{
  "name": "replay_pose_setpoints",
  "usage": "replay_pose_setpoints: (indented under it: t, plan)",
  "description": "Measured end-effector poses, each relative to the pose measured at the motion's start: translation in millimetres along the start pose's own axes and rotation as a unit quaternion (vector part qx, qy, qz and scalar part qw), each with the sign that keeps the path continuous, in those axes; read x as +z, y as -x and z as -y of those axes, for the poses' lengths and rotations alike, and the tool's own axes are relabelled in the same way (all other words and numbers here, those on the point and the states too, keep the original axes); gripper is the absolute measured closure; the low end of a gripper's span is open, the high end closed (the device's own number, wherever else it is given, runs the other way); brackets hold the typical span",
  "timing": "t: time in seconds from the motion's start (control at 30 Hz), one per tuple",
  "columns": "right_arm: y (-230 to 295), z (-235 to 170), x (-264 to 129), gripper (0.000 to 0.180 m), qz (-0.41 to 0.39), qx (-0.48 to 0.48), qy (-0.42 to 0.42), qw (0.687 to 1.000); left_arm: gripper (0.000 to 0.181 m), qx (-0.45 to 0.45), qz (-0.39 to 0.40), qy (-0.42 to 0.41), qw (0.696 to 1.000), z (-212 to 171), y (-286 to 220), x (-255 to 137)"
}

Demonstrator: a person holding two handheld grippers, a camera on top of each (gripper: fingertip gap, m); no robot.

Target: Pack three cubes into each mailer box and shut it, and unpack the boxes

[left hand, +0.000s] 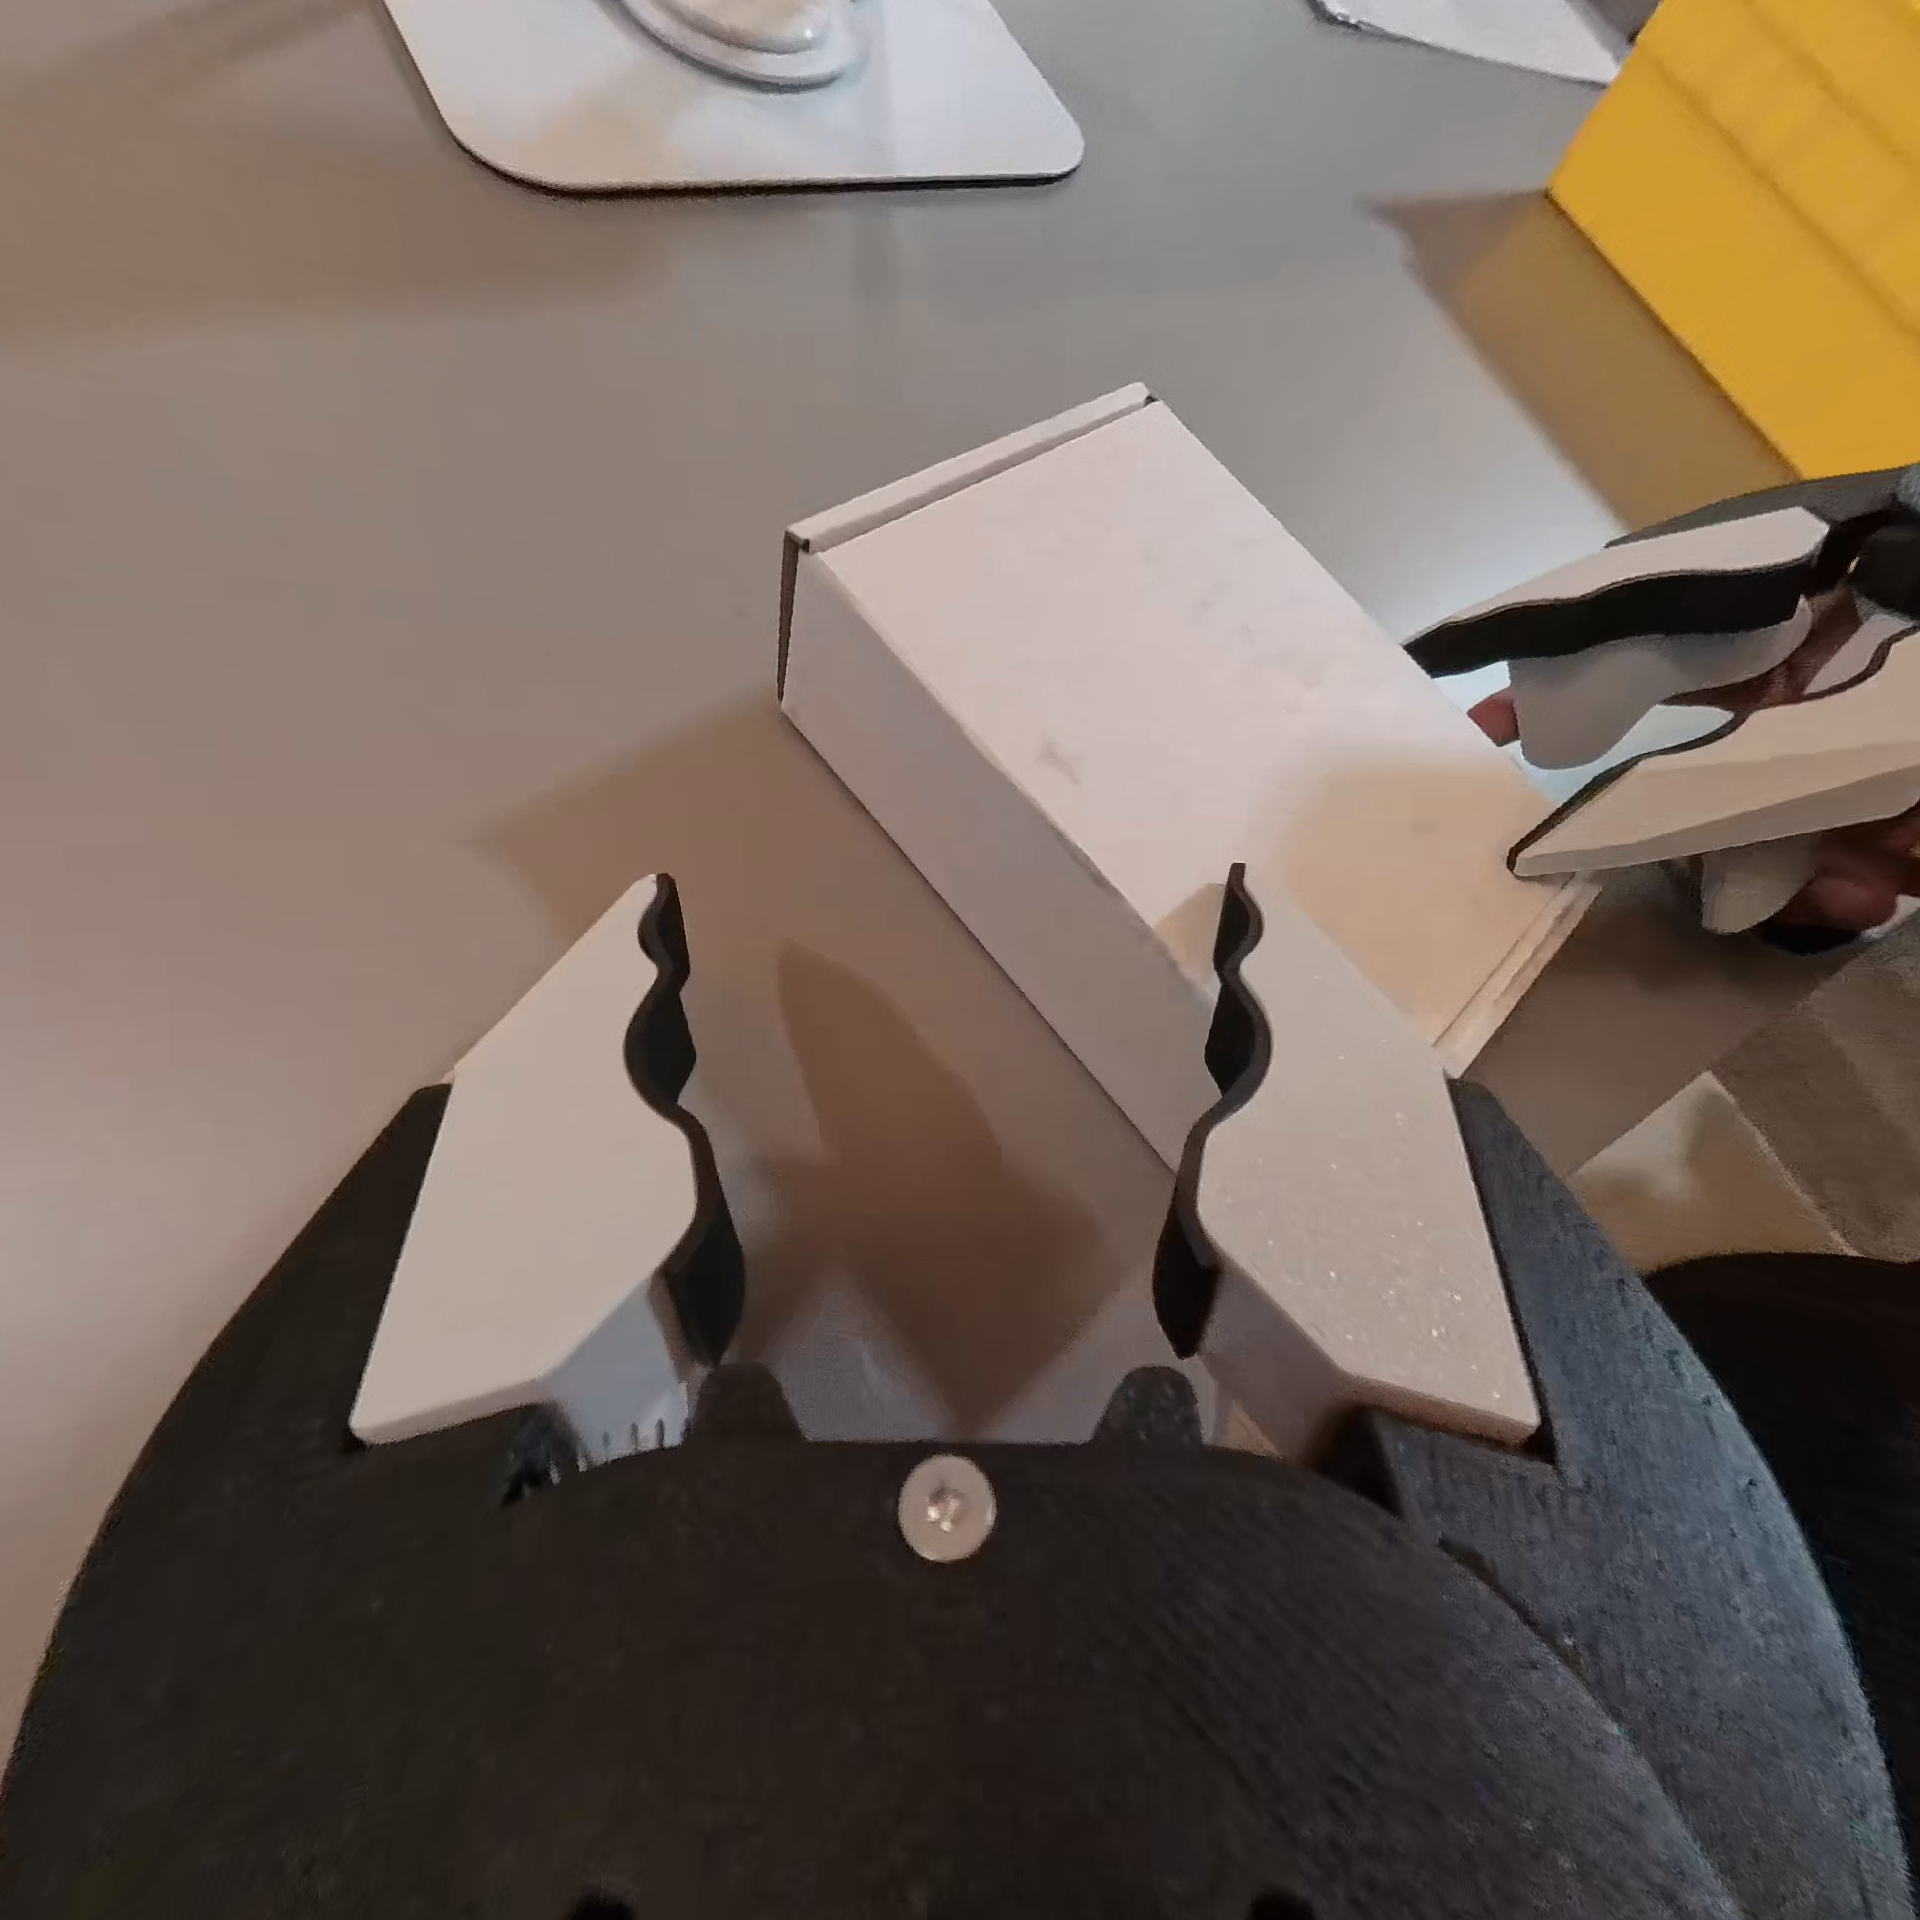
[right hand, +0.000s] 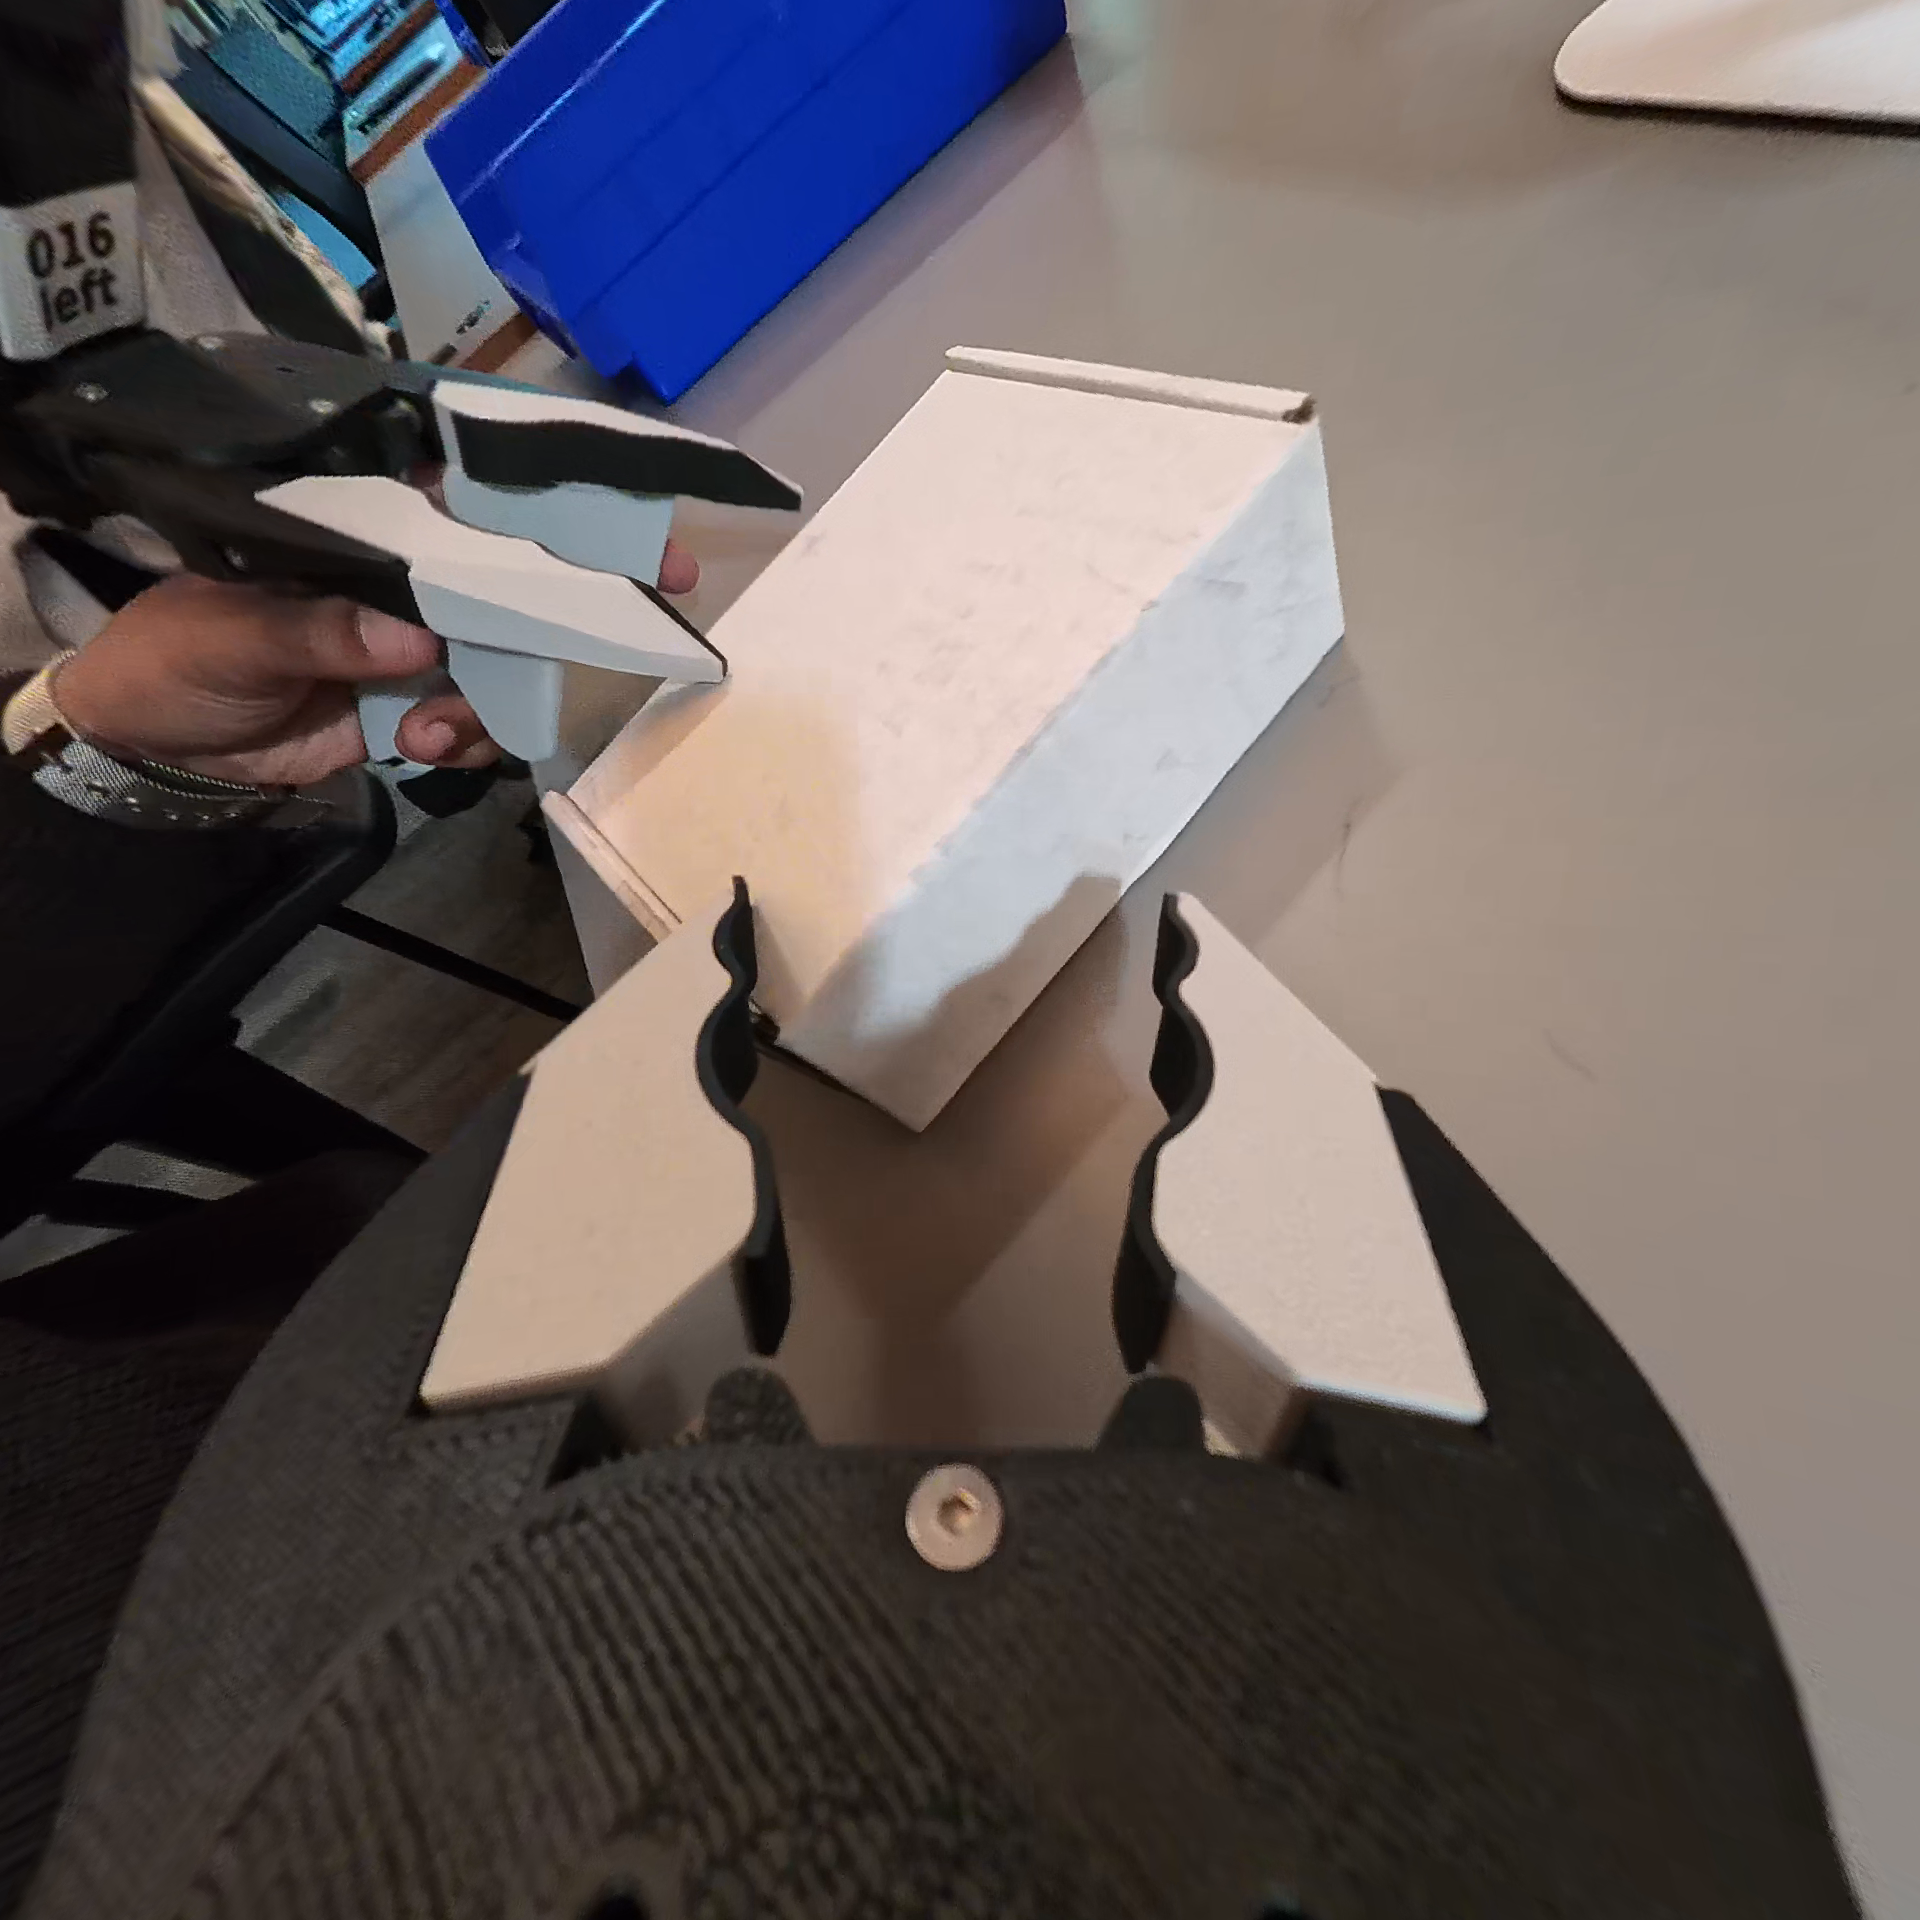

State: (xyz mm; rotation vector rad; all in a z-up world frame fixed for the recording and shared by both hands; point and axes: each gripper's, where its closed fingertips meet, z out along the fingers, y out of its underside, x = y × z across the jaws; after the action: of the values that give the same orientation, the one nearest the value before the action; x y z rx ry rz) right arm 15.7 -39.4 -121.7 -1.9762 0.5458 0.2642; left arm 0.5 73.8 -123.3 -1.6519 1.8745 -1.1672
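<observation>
White mailer box (left hand: 1101, 665) sits shut, scuffed, at the tabletop (left hand: 416, 520) edge; left gripper (left hand: 951, 894) and right gripper (right hand: 961, 914) both gape wide, holding nothing.

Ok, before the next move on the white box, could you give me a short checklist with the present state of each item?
1. White box lid is down: ok, the top lies flat.
2. Left gripper is free: ok, its jaws are apart and hold nothing.
3. Right gripper is free: ok, it is open, with a corner of the box between its fingers.
4. Box sits fully on the table: not ok, one end seems to reach the table edge.
5. Three cubes are inside: cannot tell, the box is shut.
</observation>
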Motion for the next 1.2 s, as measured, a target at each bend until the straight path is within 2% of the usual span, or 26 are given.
replay_pose_setpoints:
  t: [0.13,0.27,0.4,0.47,0.57,0.77,0.83,1.07,1.13,1.2]
  plan:
    - [-1.2,-2.1,3.2,0.098,0.018,0.028,0.002,0.999,0.089,0.02,0.011,-0.004,1.0,2.2,-6.1,-1.1]
    - [3.4,-4.9,8.3,0.093,0.027,0.04,0.011,0.999,0.125,0.006,-0.037,-0.008,0.999,0.7,-32.4,3.7]
    - [8.5,-5.7,14.4,0.087,0.017,0.035,0.013,0.999,0.135,0.024,-0.042,-0.007,0.999,-0.7,-42.9,1.9]
    - [11.0,-6.1,16.2,0.084,0.012,0.031,0.012,0.999,0.135,0.004,-0.071,0.0,0.997,-3.7,-48.1,1.9]
    - [14.2,-7.4,17.1,0.083,0.01,0.029,0.014,0.999,0.119,-0.03,-0.11,0.023,0.993,-11.1,-53.8,4.2]
    - [14.4,-8.9,14.5,0.084,0.015,0.026,0.018,0.999,0.112,-0.019,-0.101,0.023,0.994,-11.2,-57.7,5.9]
    - [13.7,-8.6,13.6,0.086,0.017,0.03,0.017,0.999,0.095,-0.029,-0.117,0.033,0.992,-14.7,-65.2,7.5]
    - [12.4,-9.3,11.8,0.086,0.026,0.032,0.021,0.999,0.093,-0.046,-0.124,0.047,0.99,-18.5,-66.9,8.9]
    - [10.0,-7.7,10.7,0.09,0.022,0.036,0.019,0.999,0.093,-0.053,-0.132,0.07,0.987,-23.8,-64.4,6.1]
    - [3.7,-4.2,7.1,0.094,0.015,0.047,0.011,0.999,0.097,-0.071,-0.128,0.056,0.988,-17.1,-55.6,1.3]
